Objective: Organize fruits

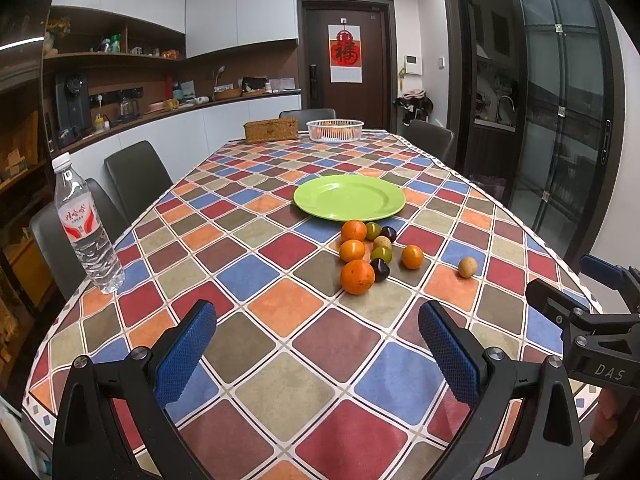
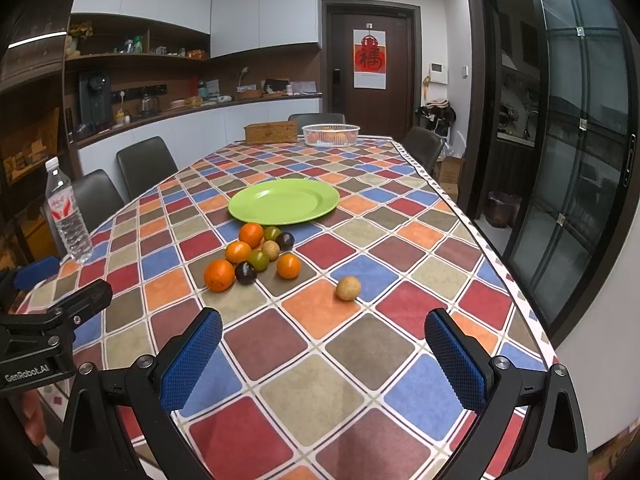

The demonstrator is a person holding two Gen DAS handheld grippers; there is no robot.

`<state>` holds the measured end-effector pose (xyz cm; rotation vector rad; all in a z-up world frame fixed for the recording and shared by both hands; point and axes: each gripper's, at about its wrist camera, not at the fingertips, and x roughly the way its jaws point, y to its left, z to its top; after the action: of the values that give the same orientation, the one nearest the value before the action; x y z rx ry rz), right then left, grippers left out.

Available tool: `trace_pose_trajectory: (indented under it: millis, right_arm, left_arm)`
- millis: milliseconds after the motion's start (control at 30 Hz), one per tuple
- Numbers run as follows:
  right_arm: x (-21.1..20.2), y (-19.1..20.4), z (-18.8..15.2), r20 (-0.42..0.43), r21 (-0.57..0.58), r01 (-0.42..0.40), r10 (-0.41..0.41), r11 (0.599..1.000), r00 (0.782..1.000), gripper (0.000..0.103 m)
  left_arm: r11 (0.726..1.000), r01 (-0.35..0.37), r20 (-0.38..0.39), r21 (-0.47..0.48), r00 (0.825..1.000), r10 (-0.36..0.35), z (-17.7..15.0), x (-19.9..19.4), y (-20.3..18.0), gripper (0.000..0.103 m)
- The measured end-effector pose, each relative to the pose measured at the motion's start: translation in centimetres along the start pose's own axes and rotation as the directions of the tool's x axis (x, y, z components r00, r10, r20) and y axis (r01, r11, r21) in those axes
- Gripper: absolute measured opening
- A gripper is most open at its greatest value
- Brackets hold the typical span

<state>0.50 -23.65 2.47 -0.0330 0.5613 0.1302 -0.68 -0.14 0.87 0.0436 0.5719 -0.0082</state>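
A cluster of small fruits lies on the checkered tablecloth: several oranges such as the nearest one [image 1: 357, 277] [image 2: 219, 275], two green ones, two dark plums and a tan one. A second tan fruit [image 1: 467, 267] [image 2: 347, 288] lies apart to the right. An empty green plate [image 1: 349, 197] [image 2: 283, 201] sits just beyond the cluster. My left gripper [image 1: 318, 350] is open and empty, near the table's front edge. My right gripper [image 2: 324, 358] is open and empty too, to the right of the left one.
A water bottle [image 1: 86, 226] [image 2: 67, 212] stands at the table's left edge. A white basket [image 1: 335, 130] [image 2: 330, 135] with oranges and a wicker box [image 1: 271, 129] sit at the far end. Chairs [image 1: 136, 178] line the left side.
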Motion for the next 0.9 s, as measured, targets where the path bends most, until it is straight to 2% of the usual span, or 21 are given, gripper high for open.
trace_pose_trajectory:
  millis: [900]
  right_arm:
    - [-0.05,0.05,0.01,0.003,-0.002,0.000,0.000,1.000,1.000,0.102]
  left_arm:
    - [1.000,0.003,0.007,-0.004,1.000,-0.003,0.22,-0.21,0.01,0.103]
